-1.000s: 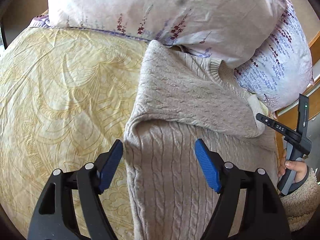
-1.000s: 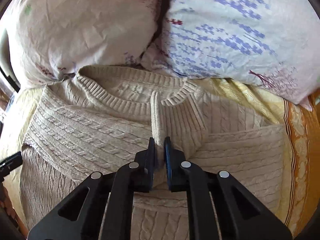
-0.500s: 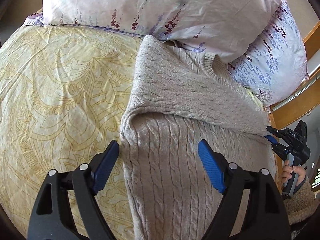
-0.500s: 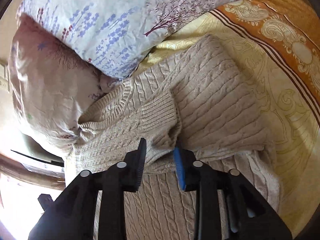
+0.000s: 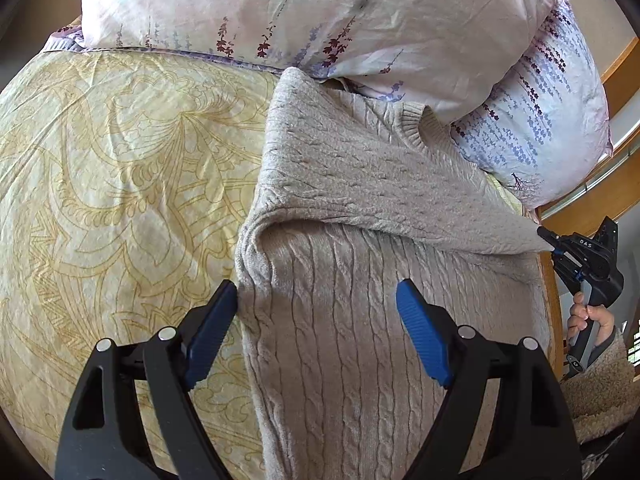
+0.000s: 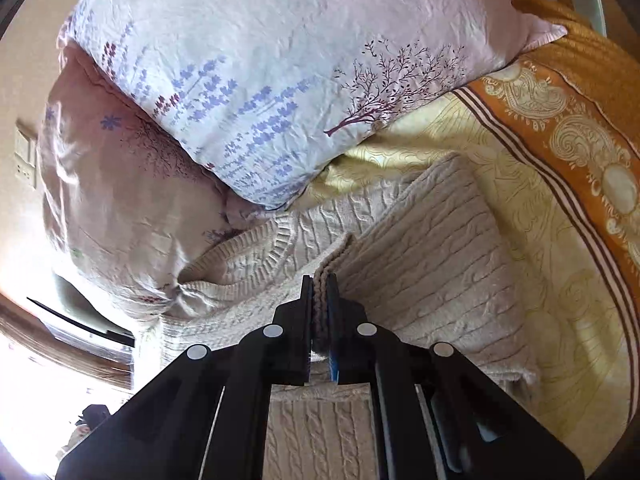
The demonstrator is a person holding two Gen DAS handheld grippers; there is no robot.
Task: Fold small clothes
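A beige cable-knit sweater (image 5: 360,208) lies on a yellow patterned bedspread (image 5: 120,184), its collar up against the pillows. One sleeve is folded across the chest. My left gripper (image 5: 316,312) is open and empty, its blue pads straddling the sweater's lower left edge. My right gripper (image 6: 319,292) is shut on a fold of the sweater's sleeve (image 6: 420,240) and holds it pulled to the sweater's right edge. It also shows in the left wrist view (image 5: 560,248), at the far right, gripping the fabric corner.
Two floral pillows (image 5: 320,12) (image 6: 280,80) lie at the head of the bed, just behind the collar. An orange patterned border (image 6: 580,140) runs along the bedspread. A wooden bed frame (image 5: 592,200) stands on the right.
My right gripper closed again on the sleeve and pulled it outward to the sweater's right edge, drawing the fold flat. My left gripper stayed open over the lower left edge.
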